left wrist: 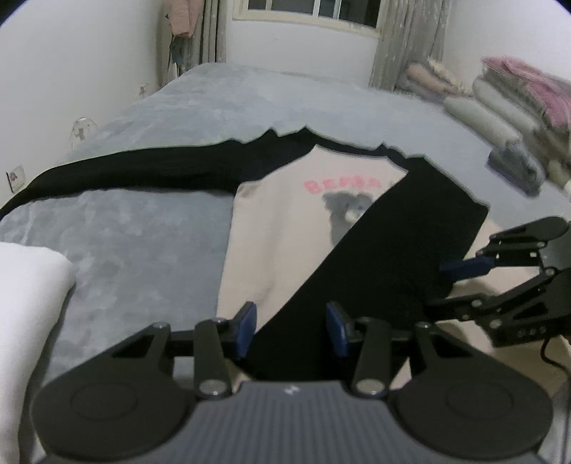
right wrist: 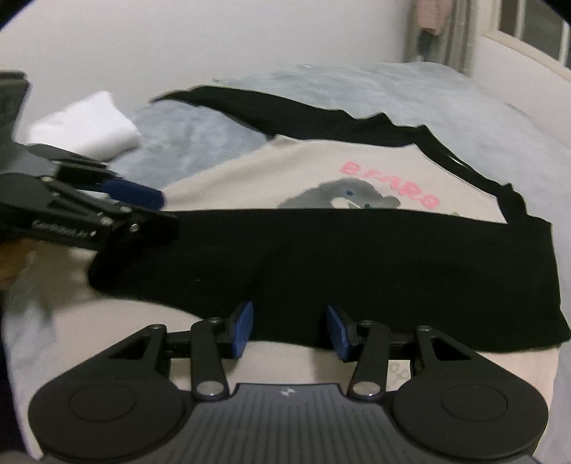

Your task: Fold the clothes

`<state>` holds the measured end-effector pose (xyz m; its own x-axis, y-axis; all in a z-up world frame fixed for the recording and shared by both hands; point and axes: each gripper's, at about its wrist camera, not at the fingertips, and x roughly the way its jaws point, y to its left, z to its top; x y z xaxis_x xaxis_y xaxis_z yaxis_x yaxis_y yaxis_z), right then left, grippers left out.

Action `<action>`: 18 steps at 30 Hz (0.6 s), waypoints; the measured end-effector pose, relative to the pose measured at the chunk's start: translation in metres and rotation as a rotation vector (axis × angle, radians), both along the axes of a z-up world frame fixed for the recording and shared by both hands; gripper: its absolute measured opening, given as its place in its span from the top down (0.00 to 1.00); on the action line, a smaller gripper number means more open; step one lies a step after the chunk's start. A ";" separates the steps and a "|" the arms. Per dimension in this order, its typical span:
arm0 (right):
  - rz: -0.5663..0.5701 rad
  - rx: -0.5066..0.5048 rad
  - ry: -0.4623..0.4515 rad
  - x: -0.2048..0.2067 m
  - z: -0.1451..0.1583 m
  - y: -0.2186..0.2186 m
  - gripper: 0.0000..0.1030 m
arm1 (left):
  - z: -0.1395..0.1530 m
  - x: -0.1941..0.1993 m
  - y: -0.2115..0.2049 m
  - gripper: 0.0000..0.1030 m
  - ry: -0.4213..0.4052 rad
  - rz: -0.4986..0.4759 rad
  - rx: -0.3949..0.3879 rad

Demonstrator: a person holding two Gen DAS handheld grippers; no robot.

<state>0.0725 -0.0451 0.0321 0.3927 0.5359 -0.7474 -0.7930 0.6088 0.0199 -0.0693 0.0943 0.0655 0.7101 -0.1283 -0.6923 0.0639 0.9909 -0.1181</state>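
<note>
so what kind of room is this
Most likely a bedroom: a bed under a grey-blue blanket, a curtained window behind it, and folded bedding stacked at the side.

A cream sweatshirt (right wrist: 271, 171) with black sleeves lies spread on the grey-blue bed (right wrist: 464, 107), one black sleeve (right wrist: 357, 257) folded across its chest, the right gripper (right wrist: 289, 326) over that sleeve's near edge, jaws apart, the left gripper (right wrist: 142, 210) at the sleeve's left end, and folded white cloth (right wrist: 85, 123) behind.
</note>
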 end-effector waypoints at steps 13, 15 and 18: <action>-0.577 0.243 -0.066 0.117 0.014 -0.153 0.56 | -0.008 0.018 -0.026 0.58 0.011 -0.092 0.033; -0.538 0.223 -0.073 0.132 0.011 -0.145 0.56 | -0.009 0.021 -0.029 0.58 0.004 -0.101 0.051; -0.557 0.235 -0.059 0.167 0.007 -0.139 0.56 | -0.013 0.024 -0.030 0.58 0.009 -0.106 0.062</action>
<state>0.2398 -0.1841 0.0390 0.6984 0.3865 -0.6023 -0.3606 0.9170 0.1703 -0.0451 0.0647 0.0529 0.6882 -0.1596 -0.7078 0.1684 0.9840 -0.0582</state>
